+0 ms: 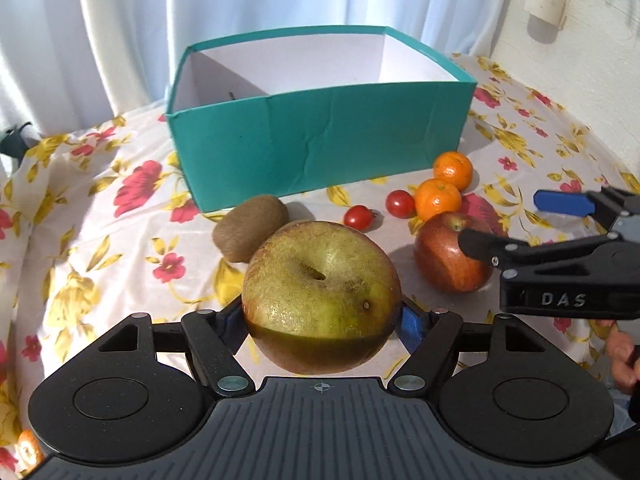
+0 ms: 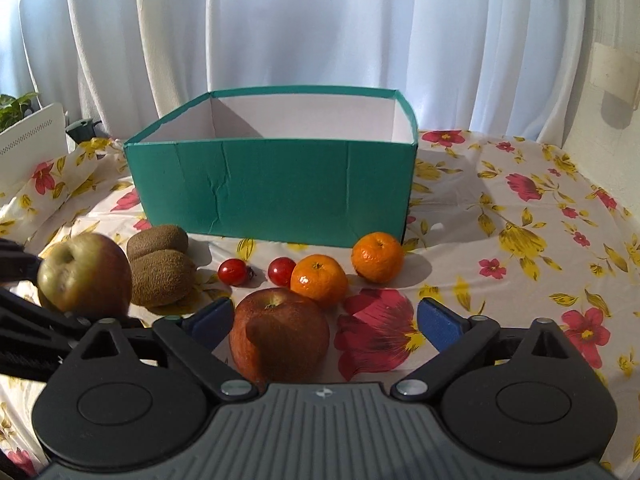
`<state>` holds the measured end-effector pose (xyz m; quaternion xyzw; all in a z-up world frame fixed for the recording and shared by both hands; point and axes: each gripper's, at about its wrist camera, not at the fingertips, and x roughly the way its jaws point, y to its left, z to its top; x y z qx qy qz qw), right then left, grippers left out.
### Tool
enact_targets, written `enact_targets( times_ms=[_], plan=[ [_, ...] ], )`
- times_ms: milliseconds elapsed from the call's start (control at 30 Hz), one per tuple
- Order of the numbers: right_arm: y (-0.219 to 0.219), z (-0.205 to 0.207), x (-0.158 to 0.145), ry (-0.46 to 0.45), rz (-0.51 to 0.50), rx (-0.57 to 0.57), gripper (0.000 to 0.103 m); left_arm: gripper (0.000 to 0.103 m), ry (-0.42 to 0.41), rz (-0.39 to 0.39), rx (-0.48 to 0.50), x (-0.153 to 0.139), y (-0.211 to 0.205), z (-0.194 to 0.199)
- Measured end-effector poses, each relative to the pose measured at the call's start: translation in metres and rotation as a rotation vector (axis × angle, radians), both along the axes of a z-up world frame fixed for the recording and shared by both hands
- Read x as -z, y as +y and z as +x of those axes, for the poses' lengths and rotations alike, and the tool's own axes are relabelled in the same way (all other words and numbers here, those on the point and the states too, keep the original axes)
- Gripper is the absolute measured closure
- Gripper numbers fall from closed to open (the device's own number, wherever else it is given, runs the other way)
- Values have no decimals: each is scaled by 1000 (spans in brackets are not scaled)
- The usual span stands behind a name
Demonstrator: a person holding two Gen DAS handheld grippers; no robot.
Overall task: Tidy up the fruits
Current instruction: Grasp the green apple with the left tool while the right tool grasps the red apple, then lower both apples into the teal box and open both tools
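Note:
My left gripper (image 1: 320, 320) is shut on a green-brown apple (image 1: 320, 296), held above the flowered cloth; the same apple shows at the left of the right wrist view (image 2: 84, 272). My right gripper (image 2: 324, 320) is open around a red apple (image 2: 280, 332) that rests on the cloth, nearer its left finger; it also shows in the left wrist view (image 1: 448, 256). Two kiwis (image 2: 160, 264), two cherry tomatoes (image 2: 232, 272) and two mandarins (image 2: 320, 280) lie in front of the teal box (image 2: 272, 188), which is open on top with a white inside.
The table carries a flowered cloth (image 2: 520, 240). White curtains (image 2: 320, 32) hang behind the box. A white device (image 2: 28, 140) and a plant stand at the far left. A wall (image 1: 600, 80) is on the right. Another mandarin (image 1: 28, 446) lies at the near left.

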<state>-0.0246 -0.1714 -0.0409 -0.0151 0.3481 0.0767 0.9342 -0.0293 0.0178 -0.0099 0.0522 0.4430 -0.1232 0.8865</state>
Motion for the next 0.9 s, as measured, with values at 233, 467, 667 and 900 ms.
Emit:
enact_targets(
  times_ms=[233,467,667,900],
  plan=[
    [18,21,29,100,26,-34,24,26,6,1,-78,-10,15,6],
    [30,29,41,109,-20,-55,36,26,25,1,-82,-9,14,7],
    [18,19,25,96,14,-45,37,26,-6,17,-64,-26,4,10],
    [-5,14,-26,-28,67,9,37,26,-128,9,-78,-80,-16,45]
  ],
)
